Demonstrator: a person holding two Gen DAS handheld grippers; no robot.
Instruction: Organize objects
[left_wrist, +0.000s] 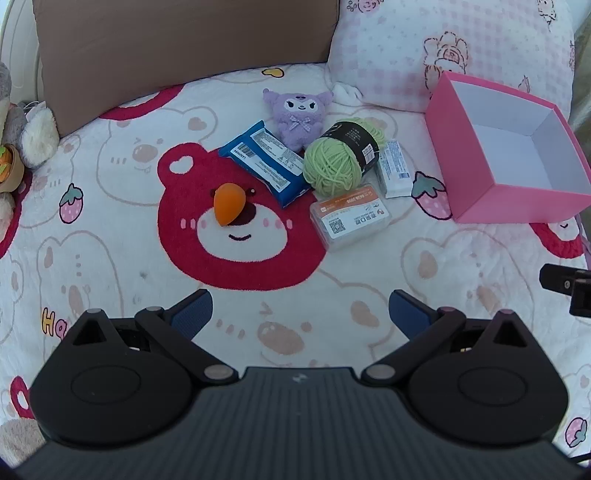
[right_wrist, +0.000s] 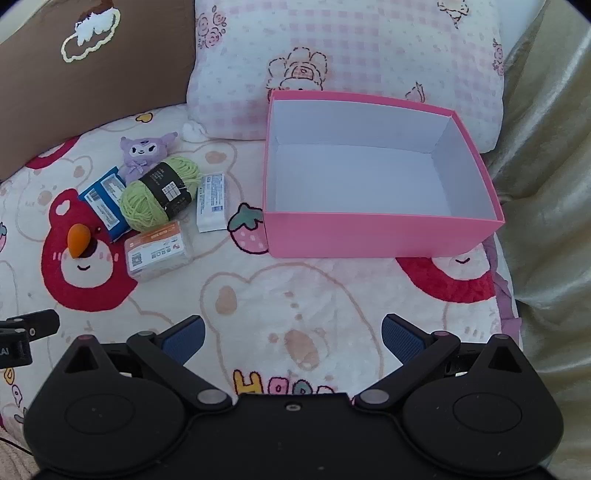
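Objects to organize: six loose items lie clustered on a plush bear-print blanket (left_wrist: 110, 206), left of an open pink cardboard box (right_wrist: 369, 232).
Left gripper (left_wrist: 300, 314): hovers over the blanket's near part, blue-padded jaws spread wide, nothing between them.
Right gripper (right_wrist: 291, 338): same pose, jaws spread wide and empty, above yellow lettering woven into the blanket.
Surface: white fleece with pale bear outlines, red bear faces and strawberries.
Nearest item: one clear plastic case with an orange label (left_wrist: 349, 218) carrying a QR code; its print is too small to read.
Beside it: one orange teardrop makeup sponge (left_wrist: 228, 203) on a red bear's nose, well left of the case.
Middle: one ball of light green yarn (left_wrist: 338, 162) with a black paper band, touching the case; one blue wrapped packet (left_wrist: 267, 162) with a barcode; one small white packet (left_wrist: 395, 168).
Farther: one purple plush doll (left_wrist: 297, 112).
Box: white inside, nothing in it, toward the blanket's right edge.
Far edge: one brown cushion (left_wrist: 177, 44), one pink checked pillow (right_wrist: 351, 48).
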